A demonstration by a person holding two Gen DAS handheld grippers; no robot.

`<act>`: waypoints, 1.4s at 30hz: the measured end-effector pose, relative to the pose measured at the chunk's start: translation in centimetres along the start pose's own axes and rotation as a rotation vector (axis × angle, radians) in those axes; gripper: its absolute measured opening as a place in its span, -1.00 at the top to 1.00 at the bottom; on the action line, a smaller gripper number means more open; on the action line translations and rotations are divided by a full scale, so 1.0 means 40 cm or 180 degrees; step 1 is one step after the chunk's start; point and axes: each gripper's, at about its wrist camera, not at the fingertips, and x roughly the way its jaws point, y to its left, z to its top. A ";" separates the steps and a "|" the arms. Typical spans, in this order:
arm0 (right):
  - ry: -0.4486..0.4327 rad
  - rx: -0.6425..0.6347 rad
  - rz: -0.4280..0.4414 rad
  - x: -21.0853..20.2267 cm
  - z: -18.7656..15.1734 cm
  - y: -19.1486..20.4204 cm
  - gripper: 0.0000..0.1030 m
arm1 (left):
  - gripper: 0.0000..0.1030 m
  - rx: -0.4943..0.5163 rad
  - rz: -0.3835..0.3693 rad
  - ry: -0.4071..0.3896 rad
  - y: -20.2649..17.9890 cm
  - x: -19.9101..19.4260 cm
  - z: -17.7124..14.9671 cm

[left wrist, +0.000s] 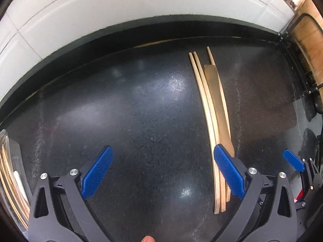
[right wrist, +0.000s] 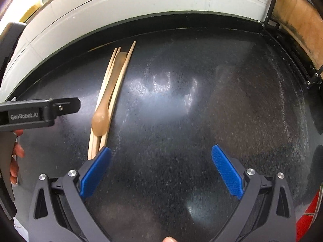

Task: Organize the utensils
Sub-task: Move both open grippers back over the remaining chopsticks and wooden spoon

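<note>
Three pale wooden chopsticks (left wrist: 208, 104) and a brown wooden spoon (left wrist: 217, 100) lie together on the black speckled counter (left wrist: 131, 111). My left gripper (left wrist: 163, 173) is open and empty, its right pad beside the utensils' near ends. In the right wrist view the chopsticks (right wrist: 119, 80) and the spoon (right wrist: 103, 113) lie left of centre. My right gripper (right wrist: 161, 171) is open and empty, its left pad next to the chopsticks' near ends. The right gripper's blue pad shows in the left wrist view (left wrist: 293, 160).
A clear container (left wrist: 12, 177) holding more chopsticks stands at the far left. White tiled wall (left wrist: 121, 10) backs the counter. A wooden board in a black metal rack (right wrist: 298, 26) stands at the right. The left gripper's body (right wrist: 38, 113) reaches in from the left.
</note>
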 end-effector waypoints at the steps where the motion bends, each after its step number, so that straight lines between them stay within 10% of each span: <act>1: -0.0011 -0.0005 -0.0010 0.001 0.003 -0.001 -0.87 | -0.88 0.0003 0.0003 0.0007 0.001 0.001 0.001; 42: 0.0048 -0.0217 0.0107 0.065 0.017 0.068 -0.87 | -0.91 0.0362 0.0254 -0.0054 -0.075 0.122 0.140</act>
